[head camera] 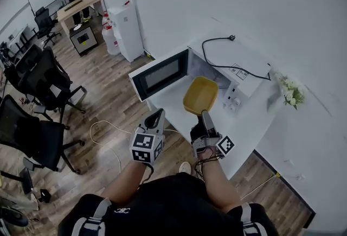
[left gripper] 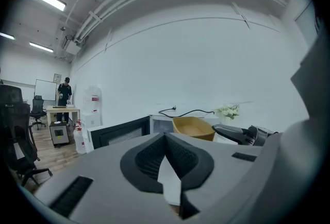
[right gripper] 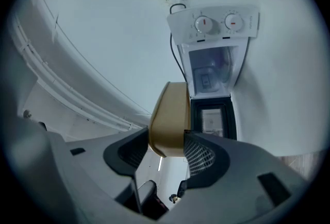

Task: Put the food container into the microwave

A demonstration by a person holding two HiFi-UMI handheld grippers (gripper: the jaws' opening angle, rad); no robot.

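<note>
Right gripper [head camera: 204, 115] jaws are clamped on the near wall of the yellow food container [head camera: 199, 94], one pad inside and one outside; in the right gripper view the container [right gripper: 170, 115] is seen edge-on between the jaws of that gripper [right gripper: 172, 148]. The container is held in front of the open microwave [head camera: 241, 82]. Whether it touches the white counter [head camera: 255, 121] cannot be told. In the head view, the microwave's door [head camera: 160, 73] is swung wide at 10 o'clock from the container, and the control panel with two dials [right gripper: 219, 23] is seen at 2 o'clock. The open cavity [right gripper: 211, 71] is seen straight beyond the container in the right gripper view.

At 9 o'clock from the right gripper, the left gripper [head camera: 157, 116] is held apart from the container with its jaws together and nothing between them [left gripper: 166, 153]; the container [left gripper: 193, 127] is seen ahead of it at 1 o'clock.

A black cable [head camera: 217, 40] is draped over the microwave's top. White flowers [head camera: 290, 93] are placed at 3 o'clock from the microwave. A water dispenser [head camera: 127, 29] is set at 10 o'clock beyond the door.
</note>
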